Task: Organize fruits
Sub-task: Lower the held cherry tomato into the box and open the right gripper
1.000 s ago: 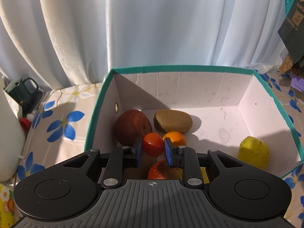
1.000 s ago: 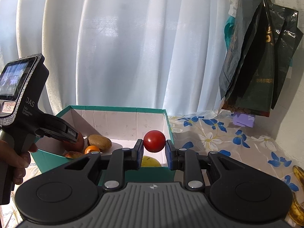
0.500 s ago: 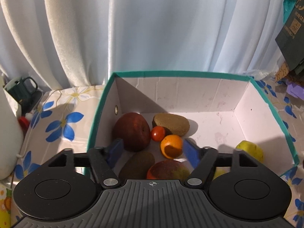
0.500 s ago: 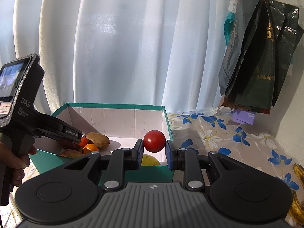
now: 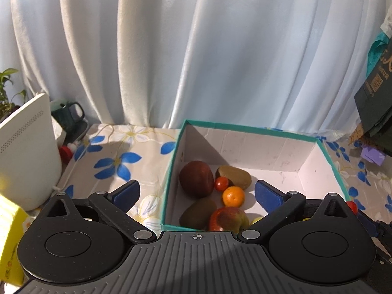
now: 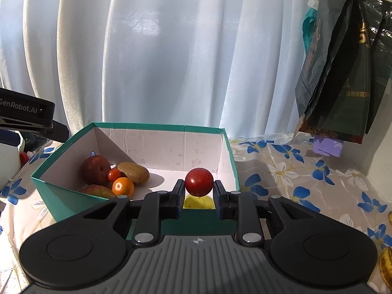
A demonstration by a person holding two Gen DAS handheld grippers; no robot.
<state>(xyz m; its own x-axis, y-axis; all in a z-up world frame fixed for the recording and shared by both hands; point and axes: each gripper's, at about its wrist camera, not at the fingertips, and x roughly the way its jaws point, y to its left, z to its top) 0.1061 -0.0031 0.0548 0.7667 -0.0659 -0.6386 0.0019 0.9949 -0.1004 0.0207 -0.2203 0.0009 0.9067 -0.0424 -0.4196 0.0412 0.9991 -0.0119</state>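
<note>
My left gripper (image 5: pixel 197 192) hangs above the near left corner of the teal box (image 5: pixel 245 127). Its jaws are opening wide and nothing is between them. Below it in the box lie a small tomato (image 5: pixel 221 183), a dark red apple (image 5: pixel 196 178), a kiwi (image 5: pixel 234 176), a mandarin (image 5: pixel 233 196), a second kiwi (image 5: pixel 198 214) and a red-green fruit (image 5: pixel 227 219). My right gripper (image 6: pixel 199 191) is shut on a red tomato (image 6: pixel 199 182) over the near wall of the box (image 6: pixel 156 125). A yellow fruit (image 6: pixel 198 202) lies just beneath it.
A white appliance (image 5: pixel 24 152), a green mug (image 5: pixel 71 115) and a yellow carton (image 5: pixel 9 232) stand left of the box. Dark bags (image 6: pixel 343 73) hang at the right over a purple block (image 6: pixel 328 147). Bananas (image 6: pixel 387 264) lie at the right edge of the floral tablecloth.
The left gripper opened, let the small tomato drop among the fruit in the box, then rose and drew back. The right gripper kept still with its tomato.
</note>
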